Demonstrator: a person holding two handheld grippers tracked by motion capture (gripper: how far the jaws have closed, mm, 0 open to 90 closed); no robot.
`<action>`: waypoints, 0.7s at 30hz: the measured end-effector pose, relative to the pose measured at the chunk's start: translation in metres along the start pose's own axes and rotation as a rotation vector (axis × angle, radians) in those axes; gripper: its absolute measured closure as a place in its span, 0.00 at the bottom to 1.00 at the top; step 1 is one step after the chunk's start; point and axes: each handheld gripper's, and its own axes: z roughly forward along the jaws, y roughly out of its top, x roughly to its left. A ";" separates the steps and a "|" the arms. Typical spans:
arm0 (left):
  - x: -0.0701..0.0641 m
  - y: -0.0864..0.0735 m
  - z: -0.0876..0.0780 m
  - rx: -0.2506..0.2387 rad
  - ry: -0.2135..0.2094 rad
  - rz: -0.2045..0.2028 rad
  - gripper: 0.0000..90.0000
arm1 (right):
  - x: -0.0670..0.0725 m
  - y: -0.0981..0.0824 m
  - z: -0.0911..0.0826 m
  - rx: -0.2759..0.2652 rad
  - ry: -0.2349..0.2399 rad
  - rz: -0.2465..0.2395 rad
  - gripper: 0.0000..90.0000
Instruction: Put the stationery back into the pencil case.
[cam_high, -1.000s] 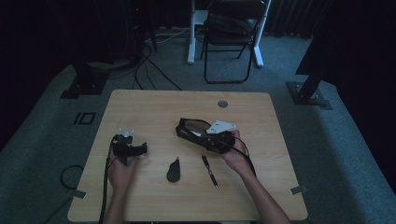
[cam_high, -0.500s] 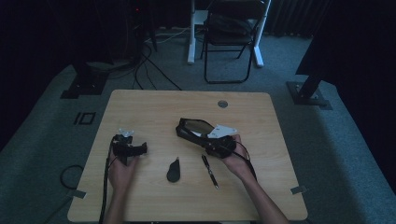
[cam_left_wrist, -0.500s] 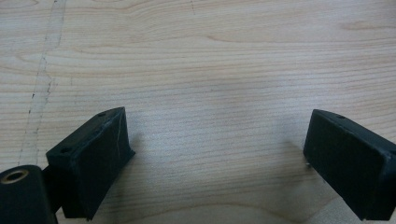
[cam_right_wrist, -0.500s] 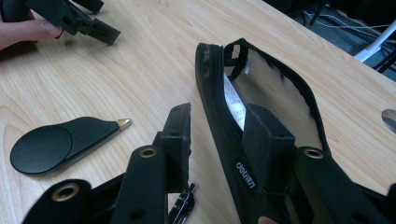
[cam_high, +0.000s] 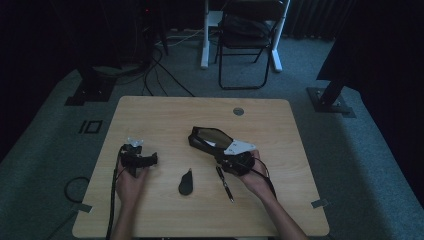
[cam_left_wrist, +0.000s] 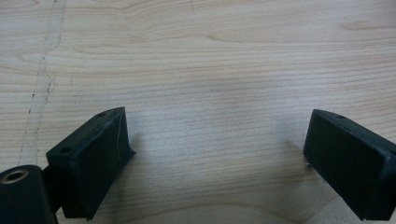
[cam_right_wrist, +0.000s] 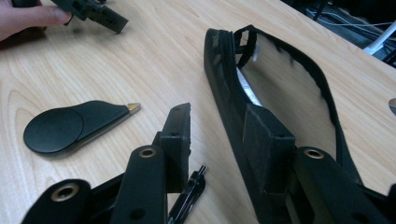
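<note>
A black soft pouch (cam_high: 209, 137) lies open in the middle of the wooden table (cam_high: 165, 115). My right gripper (cam_high: 221, 152) sits at its near right end. In the right gripper view the jaws of the right gripper (cam_right_wrist: 217, 114) stand partly apart. One jaw rests against the pouch (cam_right_wrist: 285, 88) rim, and bare wood shows between that rim and the other jaw. A black pen (cam_high: 224, 183) lies just below this gripper, and the pen (cam_right_wrist: 189, 196) pokes out under the jaw. My left gripper (cam_high: 141, 160) rests at the left. In its own view the left gripper (cam_left_wrist: 217, 154) is wide open over bare wood.
A flat black teardrop-shaped piece (cam_high: 185, 183) with a gold tip lies between the two hands, and this teardrop piece (cam_right_wrist: 70, 126) is left of the jaws. A round grommet (cam_high: 238, 111) sits near the far edge. A folding chair (cam_high: 250, 40) and cables stand beyond the table.
My right gripper has slid slightly toward the near edge along the pouch's end. The left gripper, pouch, pen and teardrop piece have stayed put.
</note>
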 end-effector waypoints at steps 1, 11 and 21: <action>0.000 0.000 0.000 0.000 0.000 0.000 0.08 | 0.001 -0.001 0.000 -0.001 0.001 -0.001 0.69; 0.000 0.000 0.000 0.000 0.000 0.000 0.08 | 0.009 -0.008 -0.003 0.007 0.018 0.005 0.71; 0.000 0.000 0.000 0.000 0.000 0.000 0.08 | 0.013 -0.021 0.001 0.040 0.028 0.006 0.72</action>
